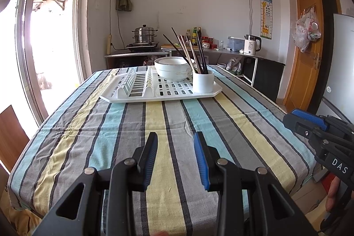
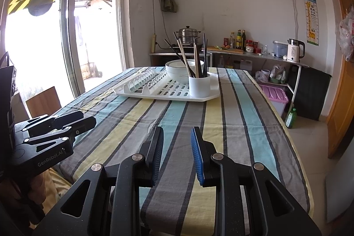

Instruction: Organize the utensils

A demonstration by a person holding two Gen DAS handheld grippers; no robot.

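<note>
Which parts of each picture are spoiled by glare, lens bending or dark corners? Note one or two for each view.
Left wrist view: the window is blown out white, its frame bows with the fisheye, corners go black; the dish rack stays sharp. Right wrist view: the same window glares at left, the table edge curves, corners vignette.

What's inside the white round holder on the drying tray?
The white round holder on the white plastic drying tray holds several upright chopsticks, some dark, some light wooden. Their lower ends and the holder's bottom are hidden by its wall.
</note>
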